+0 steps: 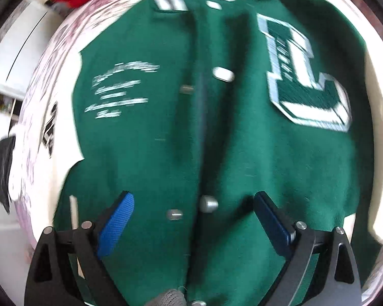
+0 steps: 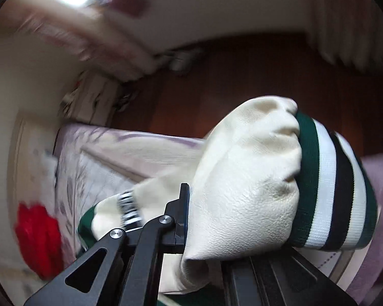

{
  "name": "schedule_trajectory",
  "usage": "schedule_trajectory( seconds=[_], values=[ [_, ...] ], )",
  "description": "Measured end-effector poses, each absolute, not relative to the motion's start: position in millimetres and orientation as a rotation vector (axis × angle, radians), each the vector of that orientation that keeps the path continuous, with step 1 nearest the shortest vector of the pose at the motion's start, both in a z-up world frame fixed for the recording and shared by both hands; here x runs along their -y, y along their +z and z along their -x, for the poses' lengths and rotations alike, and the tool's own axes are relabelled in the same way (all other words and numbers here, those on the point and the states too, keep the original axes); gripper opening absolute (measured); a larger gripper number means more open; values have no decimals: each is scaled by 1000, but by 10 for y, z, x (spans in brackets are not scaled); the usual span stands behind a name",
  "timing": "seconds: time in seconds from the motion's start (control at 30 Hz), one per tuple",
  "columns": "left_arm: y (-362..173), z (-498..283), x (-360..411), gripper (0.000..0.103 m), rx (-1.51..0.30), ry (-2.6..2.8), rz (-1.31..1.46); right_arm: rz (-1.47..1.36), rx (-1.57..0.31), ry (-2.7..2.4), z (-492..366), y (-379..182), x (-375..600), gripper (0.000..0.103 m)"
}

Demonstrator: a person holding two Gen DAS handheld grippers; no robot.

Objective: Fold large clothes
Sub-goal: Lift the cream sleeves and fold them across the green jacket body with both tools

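A green varsity jacket (image 1: 204,132) lies front-up on a floral-covered bed (image 2: 94,158), collar away from the left gripper (image 1: 193,205), its long axis following the snap placket. That gripper's jaws stand wide apart over the lower snaps, holding nothing. The right gripper (image 2: 189,219) has its jaws clamped on the cream sleeve (image 2: 245,178) near the striped cuff (image 2: 332,191). The stiff, leathery sleeve may slip free or drag the body askew.
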State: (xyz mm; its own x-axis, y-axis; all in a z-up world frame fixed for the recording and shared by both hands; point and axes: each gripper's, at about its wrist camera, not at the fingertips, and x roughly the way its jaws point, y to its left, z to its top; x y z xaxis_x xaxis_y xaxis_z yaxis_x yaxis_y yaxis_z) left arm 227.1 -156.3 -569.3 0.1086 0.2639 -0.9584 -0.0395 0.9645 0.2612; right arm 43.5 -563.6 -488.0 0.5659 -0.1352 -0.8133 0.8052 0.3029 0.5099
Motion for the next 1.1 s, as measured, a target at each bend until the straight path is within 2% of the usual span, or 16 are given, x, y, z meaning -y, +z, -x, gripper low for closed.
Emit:
schedule_trajectory(
  seconds=[0.17,0.27,0.4,0.53,0.6,0.63,0.7,0.77,0.93,1.1],
  values=[
    [-5323,-2305,845,96,-1414,349,-48,-760,-798,-476,-1774,-4141,4909,3],
    [-5157,-2248,293,96,-1382,449,28,-571,-881,-266,-2353,-3967,3933,3],
    [-5078,-2010,-382,96,-1357,589,96,-345,-1017,-25,-2845,-4229,2579,3],
    [-5189,-1746,-1068,96,-1381,692,148,-57,-1213,215,-3134,-4858,1050,3],
    [-5250,-1586,-1288,96,-1400,715,181,-15,-1343,332,-3083,-5260,561,9],
    [-5254,-1510,-1365,96,-1403,721,199,-10,-1392,369,-3068,-5378,418,16],
    [-5239,-1370,-1534,96,-1406,716,251,-28,-1442,405,-2964,-5481,300,47],
    [-5210,-1210,-1645,96,-1422,698,328,-90,-1421,417,-2799,-5378,365,59],
    [-5203,-585,-1942,96,-1444,679,694,-225,-1435,339,-2353,-5128,822,60],
    [-5726,-149,-2305,95,-1391,640,1146,-297,-1525,227,-2145,-5261,1104,60]
  ],
)
